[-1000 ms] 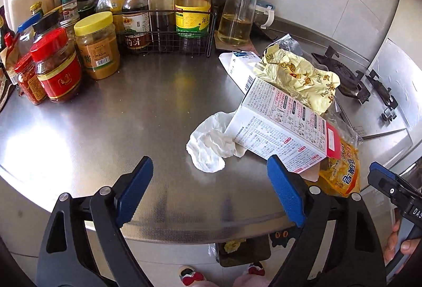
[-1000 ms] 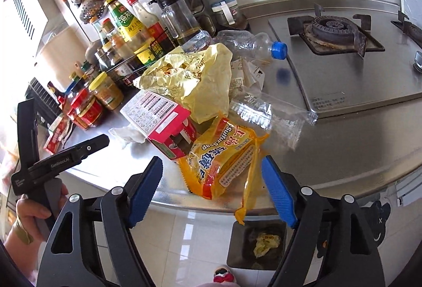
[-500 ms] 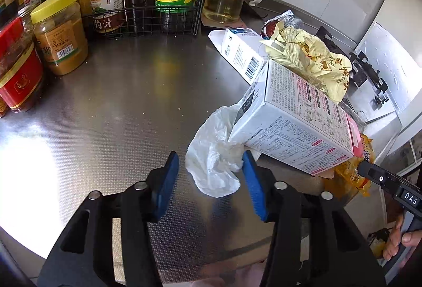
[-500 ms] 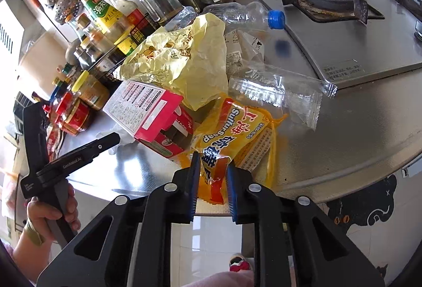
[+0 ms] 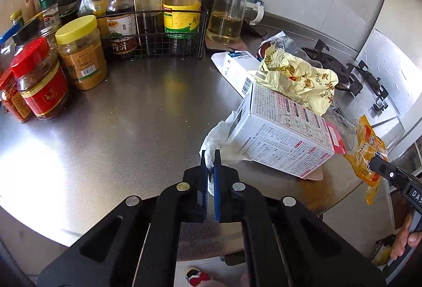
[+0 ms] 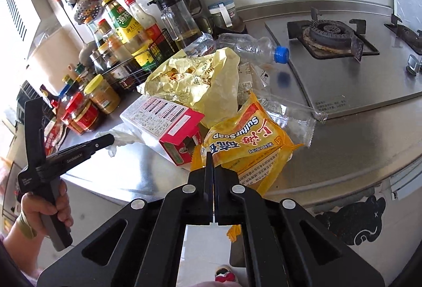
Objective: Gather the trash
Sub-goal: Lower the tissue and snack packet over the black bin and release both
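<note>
barely begun: left gripper (image 5: 210,159) clenched on the white tissue (image 5: 219,144), right gripper (image 6: 211,159) on the yellow soap wrapper (image 6: 245,144), box, bag and bottle left on the worktop (image 5: 118,134).

A: Where's everything relative to the carton (image 5: 284,139)?
B: Tissue (image 5: 221,144) just left of it, touching. Crumpled bag (image 5: 298,78) on its far end. Soap wrapper (image 6: 245,144) to its right, at the counter (image 5: 118,134) edge.
A: Behind it?
B: Wire rack (image 5: 155,33) of bottles far left; stove burner (image 6: 329,33) far right.
</note>
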Demonstrator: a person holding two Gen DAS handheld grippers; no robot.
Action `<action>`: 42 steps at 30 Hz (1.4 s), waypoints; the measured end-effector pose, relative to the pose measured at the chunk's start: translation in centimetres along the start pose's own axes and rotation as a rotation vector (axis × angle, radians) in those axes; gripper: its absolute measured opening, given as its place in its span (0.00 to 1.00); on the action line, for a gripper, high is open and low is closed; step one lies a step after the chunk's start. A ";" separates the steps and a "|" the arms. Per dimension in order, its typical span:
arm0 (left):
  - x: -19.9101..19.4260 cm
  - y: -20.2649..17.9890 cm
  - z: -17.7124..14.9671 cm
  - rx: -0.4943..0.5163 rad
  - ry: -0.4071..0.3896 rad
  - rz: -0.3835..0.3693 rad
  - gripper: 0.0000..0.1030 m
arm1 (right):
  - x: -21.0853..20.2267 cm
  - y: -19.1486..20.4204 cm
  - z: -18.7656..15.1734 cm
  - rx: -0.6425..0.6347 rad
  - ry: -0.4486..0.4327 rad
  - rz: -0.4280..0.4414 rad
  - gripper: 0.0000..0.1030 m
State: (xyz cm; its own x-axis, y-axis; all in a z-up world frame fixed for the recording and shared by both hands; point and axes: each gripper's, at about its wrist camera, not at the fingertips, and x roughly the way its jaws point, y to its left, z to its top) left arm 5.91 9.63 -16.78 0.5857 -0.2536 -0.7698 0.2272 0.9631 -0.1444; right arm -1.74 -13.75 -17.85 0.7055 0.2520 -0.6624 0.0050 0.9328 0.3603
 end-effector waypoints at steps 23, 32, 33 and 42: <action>-9.5 -2.1 -1.4 -0.031 -0.224 0.182 0.02 | -3.9 -0.2 -4.2 -0.042 0.008 0.076 0.02; -11.3 -6.6 -6.4 -0.047 -0.156 0.132 0.02 | -5.4 -2.2 -6.6 -0.079 0.073 0.109 0.02; -11.3 -7.1 -7.0 -0.050 -0.142 0.128 0.02 | -5.4 -2.5 -7.0 -0.084 0.085 0.108 0.02; -7.1 -10.3 -13.1 -0.066 0.038 0.096 0.02 | -3.1 -5.4 -10.6 -0.110 0.214 0.105 0.02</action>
State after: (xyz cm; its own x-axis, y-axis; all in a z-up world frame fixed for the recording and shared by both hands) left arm -10.82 2.68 -17.96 0.5722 -0.1576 -0.8048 0.1193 0.9869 -0.1084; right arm -11.49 -16.85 -24.68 0.5321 0.3869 -0.7531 -0.1459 0.9181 0.3686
